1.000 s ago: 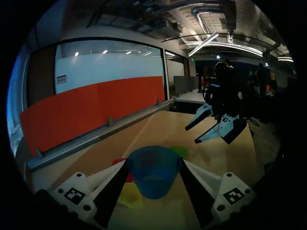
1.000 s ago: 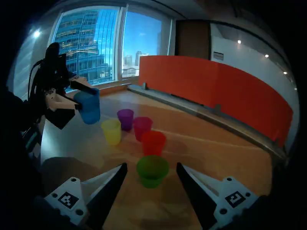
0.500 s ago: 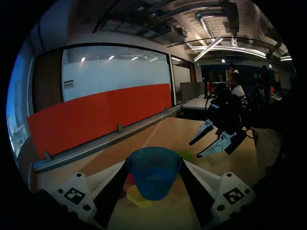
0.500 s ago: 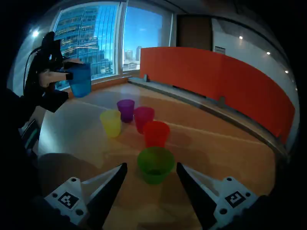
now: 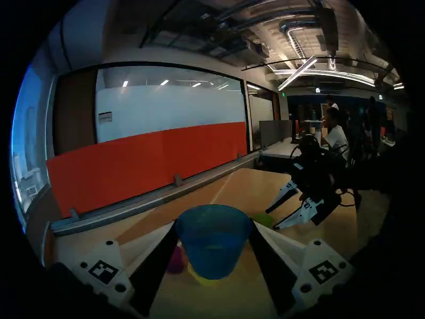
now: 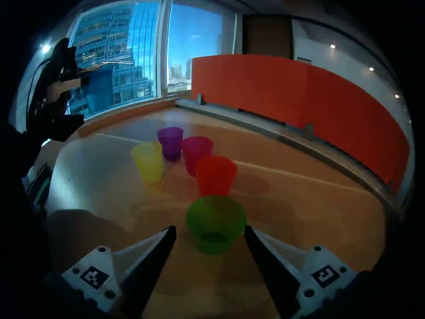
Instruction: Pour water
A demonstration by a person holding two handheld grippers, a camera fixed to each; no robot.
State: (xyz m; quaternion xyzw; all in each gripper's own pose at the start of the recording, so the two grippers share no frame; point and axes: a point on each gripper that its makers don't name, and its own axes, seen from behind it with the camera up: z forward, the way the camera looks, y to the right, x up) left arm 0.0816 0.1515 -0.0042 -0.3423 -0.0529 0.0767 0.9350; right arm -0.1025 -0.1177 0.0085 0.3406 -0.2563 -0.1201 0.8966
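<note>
Being clamped between the left tongs (image 5: pixel 212 226), the blue cup (image 5: pixel 213 244) is held upright, raised higher above the surface (image 6: pixel 308 207) than before. The right tongs (image 6: pixel 209 229) are kept apart, brought nearer the green cup (image 6: pixel 216 222).

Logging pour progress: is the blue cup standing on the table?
No, the blue cup is held between the left gripper's fingers, well above the table.
</note>
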